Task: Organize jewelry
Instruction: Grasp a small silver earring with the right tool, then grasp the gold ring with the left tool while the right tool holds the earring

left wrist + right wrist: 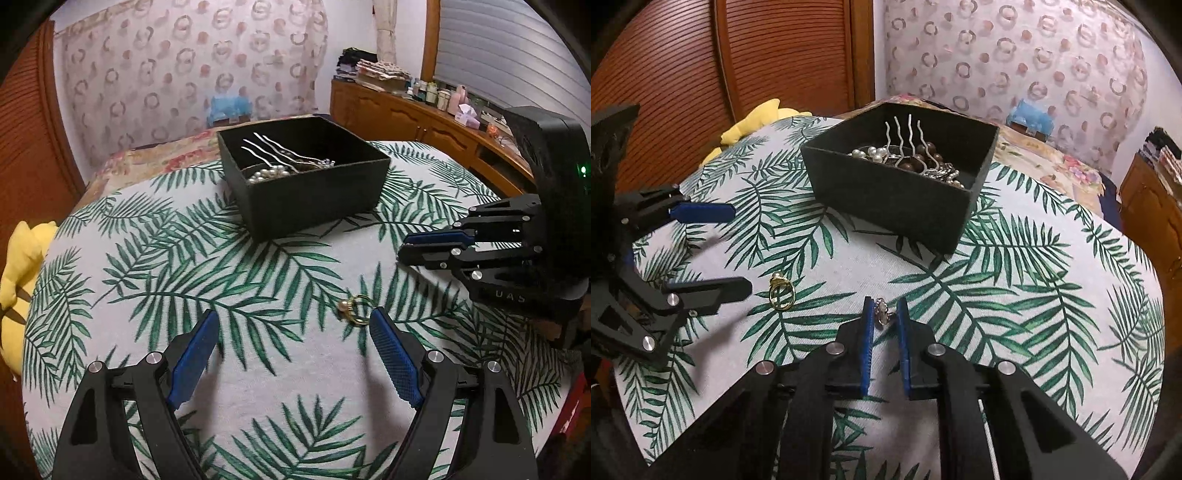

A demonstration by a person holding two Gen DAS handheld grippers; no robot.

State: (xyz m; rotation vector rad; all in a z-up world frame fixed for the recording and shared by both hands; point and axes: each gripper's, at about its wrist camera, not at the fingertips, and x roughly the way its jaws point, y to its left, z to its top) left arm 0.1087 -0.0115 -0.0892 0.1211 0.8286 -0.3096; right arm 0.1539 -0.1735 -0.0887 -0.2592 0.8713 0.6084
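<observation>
A black square box (306, 195) stands on the leaf-print tablecloth (258, 369), holding pearls, brown beads and a silver hair comb (905, 144). A gold ring with a pearl (352, 308) lies on the cloth just ahead of the right fingertip of my left gripper (294, 314), whose jaws stand wide open with nothing between them. In the right wrist view the same gold ring (781, 291) lies beside the left gripper (740, 251). My right gripper (884, 302) is down at the cloth, shut on a small silver ring (882, 314) between its blue pads.
A yellow soft toy (22, 273) sits off the table's left edge. A wooden dresser (424, 114) with bottles and folded cloth runs along the right wall. A slatted wooden door (701, 74) stands behind. The box (886, 199) sits toward the table's far side.
</observation>
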